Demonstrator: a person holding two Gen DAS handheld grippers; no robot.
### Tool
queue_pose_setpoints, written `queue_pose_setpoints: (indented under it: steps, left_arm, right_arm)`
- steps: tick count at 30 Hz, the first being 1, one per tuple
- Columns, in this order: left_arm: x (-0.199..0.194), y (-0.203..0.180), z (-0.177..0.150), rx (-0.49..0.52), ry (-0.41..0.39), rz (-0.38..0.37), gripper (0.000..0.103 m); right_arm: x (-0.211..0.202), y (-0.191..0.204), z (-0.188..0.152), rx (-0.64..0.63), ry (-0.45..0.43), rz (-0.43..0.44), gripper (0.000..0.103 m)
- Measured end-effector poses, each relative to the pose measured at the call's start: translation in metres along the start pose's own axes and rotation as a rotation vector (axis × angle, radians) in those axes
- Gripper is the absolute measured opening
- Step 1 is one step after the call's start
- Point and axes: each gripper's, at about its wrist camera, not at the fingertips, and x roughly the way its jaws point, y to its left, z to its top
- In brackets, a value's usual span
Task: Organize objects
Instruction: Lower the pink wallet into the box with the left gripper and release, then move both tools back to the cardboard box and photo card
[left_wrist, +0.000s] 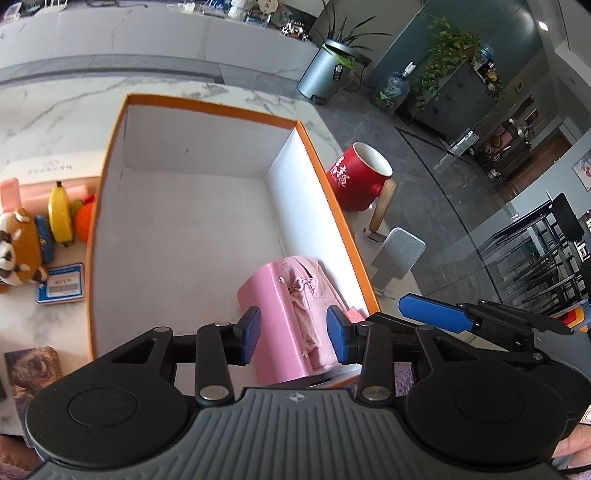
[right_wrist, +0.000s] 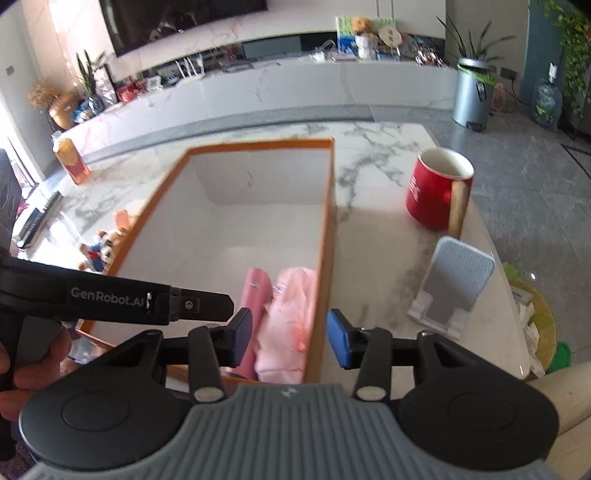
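A large box (left_wrist: 207, 206) with orange edges and a white inside sits on the marble surface (left_wrist: 44, 110). In its near right corner, against the right wall, lies a pink pouch (left_wrist: 291, 317) with a pink cloth piece on top; the rest of the box floor is bare.

The left gripper (left_wrist: 293, 334) hangs just above that pouch, its blue pads spread on either side of it with gaps visible, so it is open and holds nothing. The pouch looks to be resting in the box by itself. The right gripper (right_wrist: 290, 338) is also open and empty; in its own view its pads straddle the box's right wall, one over the pouch (right_wrist: 280, 321) and one over the bare surface outside.

The things not yet packed lie on two sides. Left of the box, well apart from the pouch, are a plush animal (left_wrist: 18, 247), a banana (left_wrist: 61, 216), an orange round thing (left_wrist: 85, 221) and a small blue tin (left_wrist: 61, 284). Right of the box stand a red mug (right_wrist: 437, 188) with a wooden handle and a grey phone stand (right_wrist: 456, 284).

The next move likely turns on this split: the mug and stand lie forward and to the right of the right gripper, nearer to it, while the toys and fruit sit on the left gripper's side. The banana's long axis runs away from the camera, roughly along the left gripper's line of sight.
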Motion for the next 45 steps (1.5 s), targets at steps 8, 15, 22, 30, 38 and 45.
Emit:
queue_pose_setpoints:
  steps: [8,15,22,30,38,45]
  left_arm:
    - [-0.079,0.033,-0.025,0.026,-0.094,0.158,0.045]
    - [-0.131,0.085,-0.053,-0.042,-0.128,0.357,0.050]
    - [-0.149,0.133,-0.081,-0.114,-0.132,0.454,0.063]
    - [-0.134,0.176,-0.085,-0.165,-0.101,0.428,0.067]
    - [-0.108,0.191,-0.078,-0.171,-0.085,0.392,0.073]
    - [-0.098,0.188,-0.070,-0.132,-0.111,0.381,0.085]
  right_arm:
    - [-0.016,0.060,-0.005,-0.019,-0.052,0.193,0.048]
    - [0.002,0.125,-0.018,-0.062,0.011,0.333,0.047]
    - [0.040,0.187,-0.028,-0.141,0.105,0.351,0.044]
    - [0.087,0.230,-0.023,-0.256,0.160,0.298,0.042]
    - [0.135,0.254,-0.029,-0.347,0.261,0.162,0.049]
    - [0.154,0.265,-0.037,-0.410,0.298,0.092,0.067]
